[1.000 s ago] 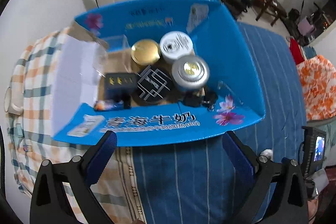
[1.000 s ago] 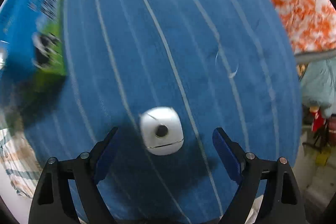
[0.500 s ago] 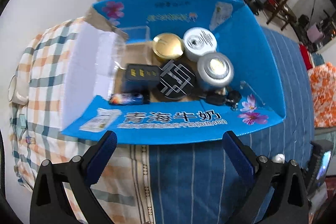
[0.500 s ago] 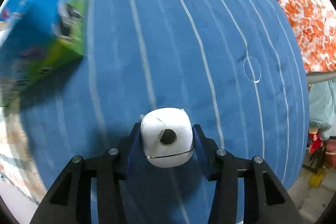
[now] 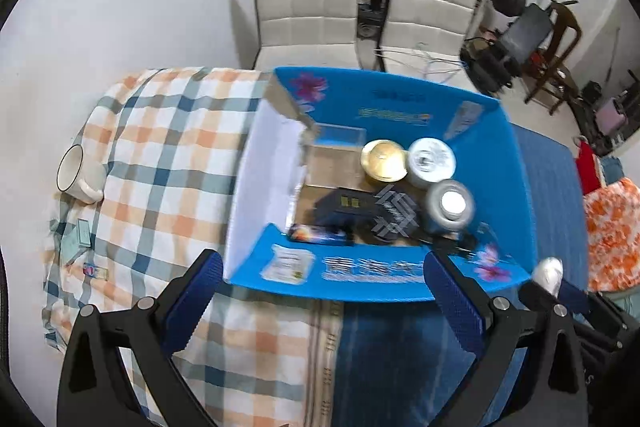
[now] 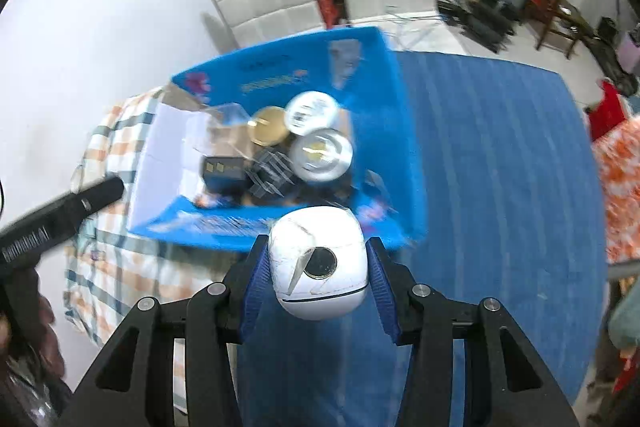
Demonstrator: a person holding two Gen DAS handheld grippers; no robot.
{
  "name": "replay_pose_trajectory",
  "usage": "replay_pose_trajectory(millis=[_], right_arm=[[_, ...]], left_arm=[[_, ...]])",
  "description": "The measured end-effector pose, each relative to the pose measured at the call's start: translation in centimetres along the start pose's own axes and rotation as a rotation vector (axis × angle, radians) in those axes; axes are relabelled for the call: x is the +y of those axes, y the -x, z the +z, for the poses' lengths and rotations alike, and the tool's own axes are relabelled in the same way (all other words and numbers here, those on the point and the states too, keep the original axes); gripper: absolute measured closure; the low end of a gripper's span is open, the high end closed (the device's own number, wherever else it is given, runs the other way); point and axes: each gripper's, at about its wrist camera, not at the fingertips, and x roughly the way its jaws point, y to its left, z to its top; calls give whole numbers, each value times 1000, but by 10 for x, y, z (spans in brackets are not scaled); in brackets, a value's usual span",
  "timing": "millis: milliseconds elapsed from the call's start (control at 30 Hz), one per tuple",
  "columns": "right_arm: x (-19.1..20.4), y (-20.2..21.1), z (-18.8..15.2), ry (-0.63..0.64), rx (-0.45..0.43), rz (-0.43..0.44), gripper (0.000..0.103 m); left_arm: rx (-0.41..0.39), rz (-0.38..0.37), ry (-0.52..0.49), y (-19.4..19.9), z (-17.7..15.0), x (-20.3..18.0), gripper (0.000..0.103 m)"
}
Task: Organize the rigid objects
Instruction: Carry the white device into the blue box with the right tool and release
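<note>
The right gripper point(image 6: 319, 267) is being held with both blue pads pressed against a white rounded case point(image 6: 319, 263); the case is being pinched between the fingers, dark round spot facing the camera. It is being held up in the air, in front of the near wall of the blue box point(image 6: 404, 131), not inside it. In the left wrist view the same case point(image 5: 550, 273) is being seen just beside the box's near right corner.

The left gripper point(image 5: 320, 303) is being kept spread wide, nothing between its fingers, hovering before the blue box point(image 5: 516, 187).

Box is being seen with flaps up, sitting across a plaid cloth point(image 5: 168, 163) and a blue striped cloth point(image 6: 492, 163). Inside are being shown: a gold lid point(image 5: 383, 161), a white jar point(image 5: 431, 161), a silver tin point(image 5: 451, 205), a black patterned disc point(image 5: 394, 219), a dark navy box point(image 5: 346, 205). Contents partly blurred.

A white mug point(image 5: 76, 173) is lying on its side at the plaid cloth's left edge, well apart from the box.
</note>
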Motion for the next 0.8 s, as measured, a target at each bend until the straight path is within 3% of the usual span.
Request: replay_pose_trajectory(millis=[100, 367, 800], right_arm=[[14, -41, 19, -1, 22, 33, 53], [21, -149, 26, -5, 128, 2, 53], [32, -214, 36, 13, 230, -71, 53]], left_arm=[[39, 34, 10, -31, 2, 15, 0], [104, 47, 7, -93, 10, 29, 0], [138, 28, -15, -122, 19, 29, 0]])
